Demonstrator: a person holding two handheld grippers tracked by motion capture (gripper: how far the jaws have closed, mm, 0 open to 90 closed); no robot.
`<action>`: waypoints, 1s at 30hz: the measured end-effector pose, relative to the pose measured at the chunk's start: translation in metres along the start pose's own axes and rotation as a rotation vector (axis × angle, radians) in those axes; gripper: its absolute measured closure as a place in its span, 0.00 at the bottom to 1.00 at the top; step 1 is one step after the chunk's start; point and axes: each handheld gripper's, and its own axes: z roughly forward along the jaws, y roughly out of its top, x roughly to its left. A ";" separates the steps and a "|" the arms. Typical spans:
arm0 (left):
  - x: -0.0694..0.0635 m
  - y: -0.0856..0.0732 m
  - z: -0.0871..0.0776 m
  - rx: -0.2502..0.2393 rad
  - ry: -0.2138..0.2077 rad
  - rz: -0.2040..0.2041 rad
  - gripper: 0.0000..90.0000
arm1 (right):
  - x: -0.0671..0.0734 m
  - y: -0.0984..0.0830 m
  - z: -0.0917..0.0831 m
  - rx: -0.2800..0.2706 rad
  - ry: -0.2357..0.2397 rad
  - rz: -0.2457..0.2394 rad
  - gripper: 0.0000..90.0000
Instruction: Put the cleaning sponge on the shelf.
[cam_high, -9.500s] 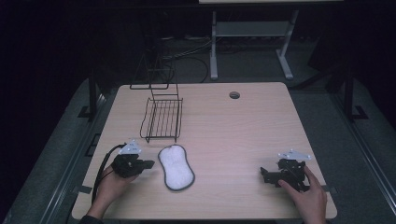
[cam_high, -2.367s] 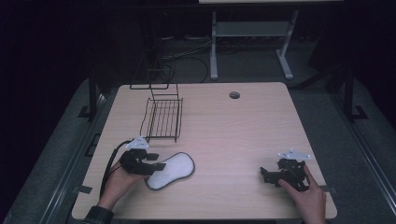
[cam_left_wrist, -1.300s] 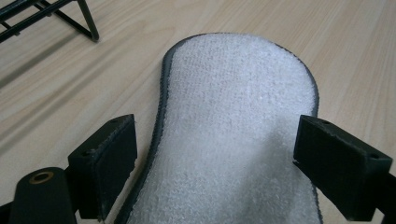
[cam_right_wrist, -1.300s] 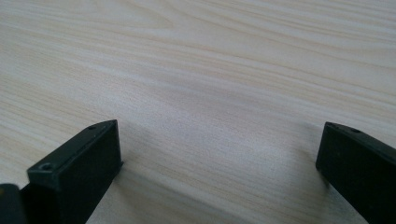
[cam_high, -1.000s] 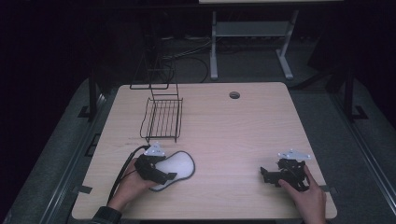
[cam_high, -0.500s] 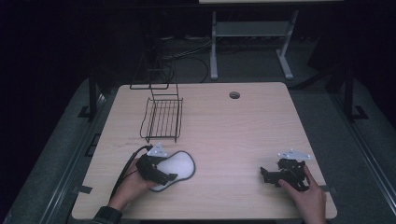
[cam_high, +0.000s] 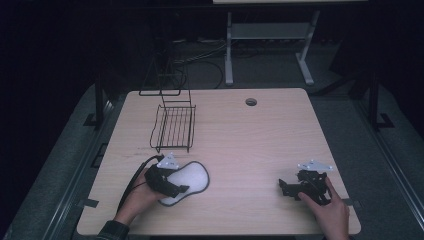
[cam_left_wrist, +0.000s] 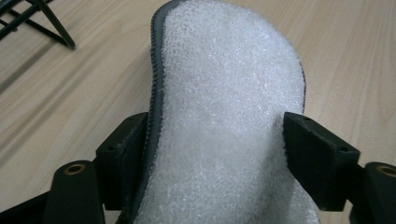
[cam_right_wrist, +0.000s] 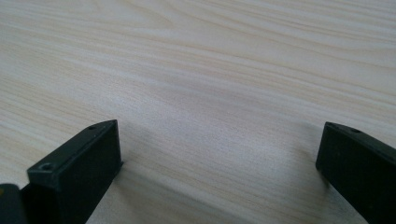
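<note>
Fleecy white insole (cam_high: 188, 181), edged in dark grey, lies at the front left of the wooden table (cam_high: 260, 135), just in front of the black wire rack (cam_high: 174, 127). We see our left gripper (cam_high: 176, 189) clamping its near end, a jaw pressed against each long edge, the fleece bulging up between them (cam_left_wrist: 224, 135). Our right gripper (cam_high: 286, 187) rests on bare wood at the front right, well apart from the insole, its jaws spread wide (cam_right_wrist: 219, 158).

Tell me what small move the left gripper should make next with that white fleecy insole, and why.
Probably lift it a little. The left gripper has a jaw on each side of the insole, which looks pinched, while its far end still lies on the table. The wire rack stands just beyond.
</note>
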 end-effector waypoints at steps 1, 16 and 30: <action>0.000 0.000 0.000 -0.004 -0.002 -0.004 0.29 | 0.000 0.000 0.000 0.000 0.000 0.000 0.00; 0.006 0.002 -0.012 -0.062 -0.065 -0.033 0.50 | 0.000 0.000 0.000 0.000 0.000 0.000 0.00; 0.011 0.002 -0.026 -0.131 -0.104 -0.058 0.69 | 0.000 0.000 0.000 0.000 0.000 0.000 0.00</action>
